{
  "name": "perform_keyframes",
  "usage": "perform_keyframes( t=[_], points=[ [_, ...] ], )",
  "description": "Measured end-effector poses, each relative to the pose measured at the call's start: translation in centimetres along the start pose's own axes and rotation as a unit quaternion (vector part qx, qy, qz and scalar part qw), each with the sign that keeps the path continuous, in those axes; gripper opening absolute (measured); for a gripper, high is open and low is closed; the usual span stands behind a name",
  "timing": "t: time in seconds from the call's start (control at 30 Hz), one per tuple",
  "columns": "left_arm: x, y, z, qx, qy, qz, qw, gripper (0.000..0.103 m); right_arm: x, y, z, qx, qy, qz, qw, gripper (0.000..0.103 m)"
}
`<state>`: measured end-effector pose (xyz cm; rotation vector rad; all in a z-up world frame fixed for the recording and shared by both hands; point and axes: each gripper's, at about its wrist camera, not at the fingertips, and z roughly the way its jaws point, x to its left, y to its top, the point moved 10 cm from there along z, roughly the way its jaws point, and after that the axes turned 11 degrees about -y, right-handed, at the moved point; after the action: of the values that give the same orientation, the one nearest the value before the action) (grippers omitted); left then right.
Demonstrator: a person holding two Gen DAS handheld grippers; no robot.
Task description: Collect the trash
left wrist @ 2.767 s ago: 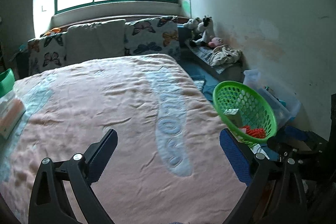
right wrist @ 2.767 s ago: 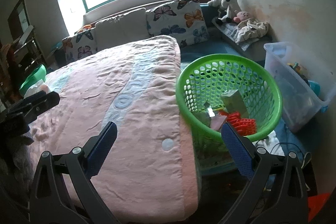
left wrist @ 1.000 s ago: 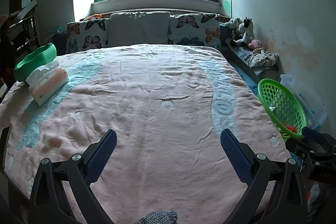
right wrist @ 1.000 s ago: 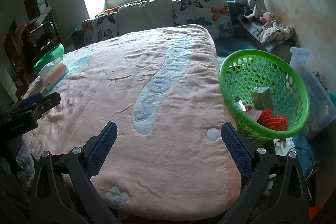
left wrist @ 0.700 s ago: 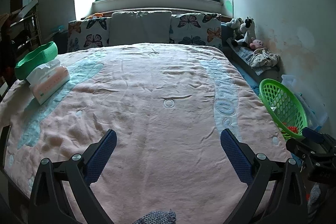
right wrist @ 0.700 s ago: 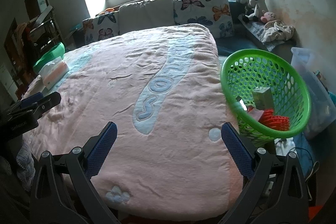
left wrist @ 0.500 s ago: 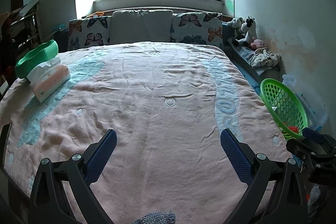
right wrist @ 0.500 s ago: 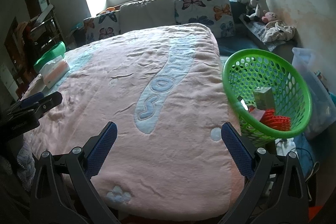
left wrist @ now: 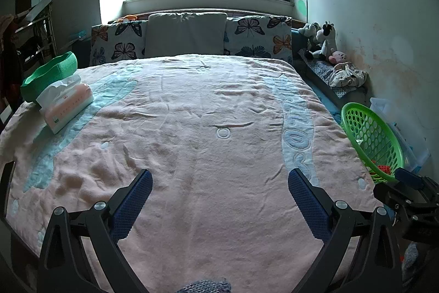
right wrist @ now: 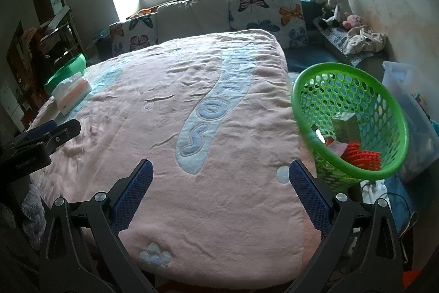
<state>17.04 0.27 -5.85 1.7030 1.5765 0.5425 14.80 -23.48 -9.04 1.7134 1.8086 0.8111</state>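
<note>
A green plastic basket stands beside the bed's right edge, holding a small carton, red plastic pieces and wrappers. It also shows in the left wrist view. My left gripper is open and empty over the foot of the pink blanket. My right gripper is open and empty over the blanket's near right part, left of the basket. The left gripper's side shows at the left of the right wrist view.
A tissue pack and a green bowl lie at the bed's left edge. Pillows line the headboard. A clear storage bin stands behind the basket. Soft toys sit on a side bench by the wall.
Both grippers have drawn back from the basket toward the foot of the bed, so more of the bed shows. Both have stayed open and empty.
</note>
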Motion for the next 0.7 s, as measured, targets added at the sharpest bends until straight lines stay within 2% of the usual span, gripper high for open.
perform_keyframes(
  t=[0.7],
  points=[
    [0.21,-0.25,0.1,0.001,0.005,-0.001,1.0,0.096,0.61,-0.09,0.23,0.003,0.005,-0.004,1.0,0.098]
  ],
)
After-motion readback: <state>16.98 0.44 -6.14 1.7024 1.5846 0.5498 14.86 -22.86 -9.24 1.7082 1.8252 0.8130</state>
